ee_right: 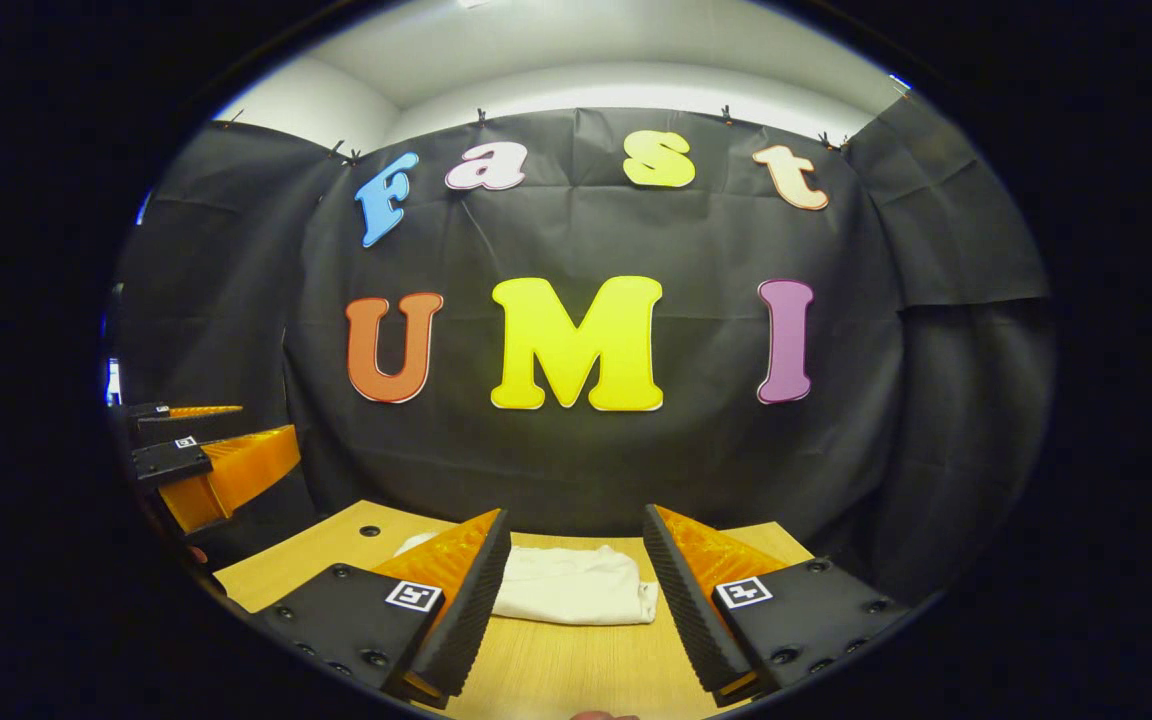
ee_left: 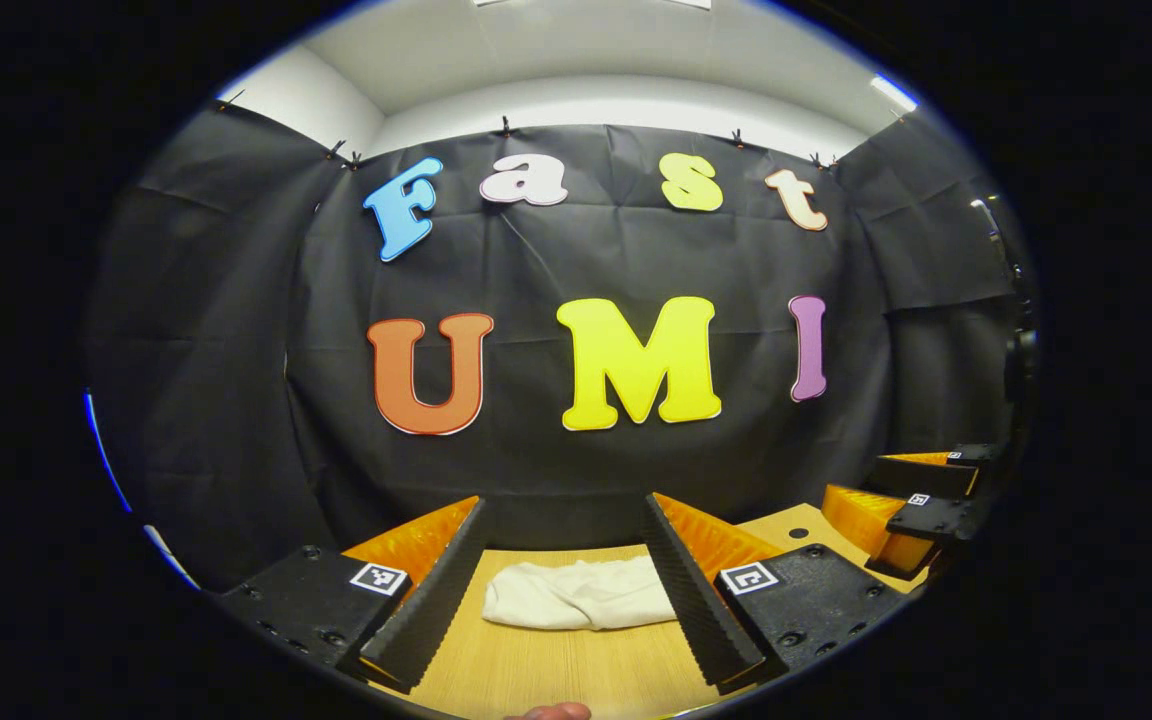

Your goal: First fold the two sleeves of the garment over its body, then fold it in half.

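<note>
A white garment lies folded into a small bundle on the wooden table, near the far edge by the booth wall. In the left gripper view my left gripper is open, held above the table, with the bundle seen between its fingers farther off. In the right gripper view the same garment lies ahead, and my right gripper is open above the table with nothing between its fingers. The right gripper also shows at the right edge of the left gripper view, and the left gripper at the left edge of the right gripper view.
The black booth wall rises just behind the table's far edge. A small round hole sits in the tabletop at the far left; another hole shows in the left gripper view. A fingertip peeks in at the bottom.
</note>
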